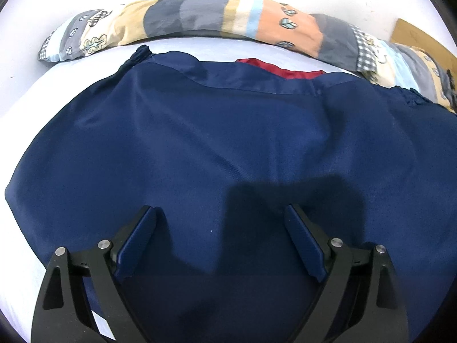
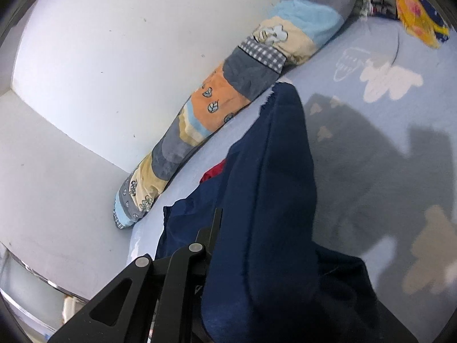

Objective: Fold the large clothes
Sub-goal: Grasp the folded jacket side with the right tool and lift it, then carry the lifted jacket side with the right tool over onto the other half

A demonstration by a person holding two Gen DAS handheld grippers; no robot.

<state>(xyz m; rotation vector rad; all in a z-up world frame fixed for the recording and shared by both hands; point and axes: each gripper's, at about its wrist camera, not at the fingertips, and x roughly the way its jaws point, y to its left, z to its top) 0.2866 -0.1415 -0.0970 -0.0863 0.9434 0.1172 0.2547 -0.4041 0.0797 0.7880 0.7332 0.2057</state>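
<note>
One finger of the right gripper [image 2: 228,245] is all we can see in the right wrist view; a raised fold of the navy garment [image 2: 271,188] drapes over the rest, so we cannot tell whether that gripper is closed on the cloth or merely under it. The fold hangs from the gripper toward the patchwork bolster [image 2: 228,97] lying along the white wall [image 2: 114,57].

In the left wrist view the navy garment [image 1: 228,148] lies spread across the light-blue bed sheet [image 1: 25,105], its lower edge cut off by the frame. The left gripper [image 1: 221,240] hovers above it with fingers wide apart, holding nothing. A strip of red lining [image 1: 282,70] peeks out at the far edge; most of it is hidden. We see no containers here.
</note>
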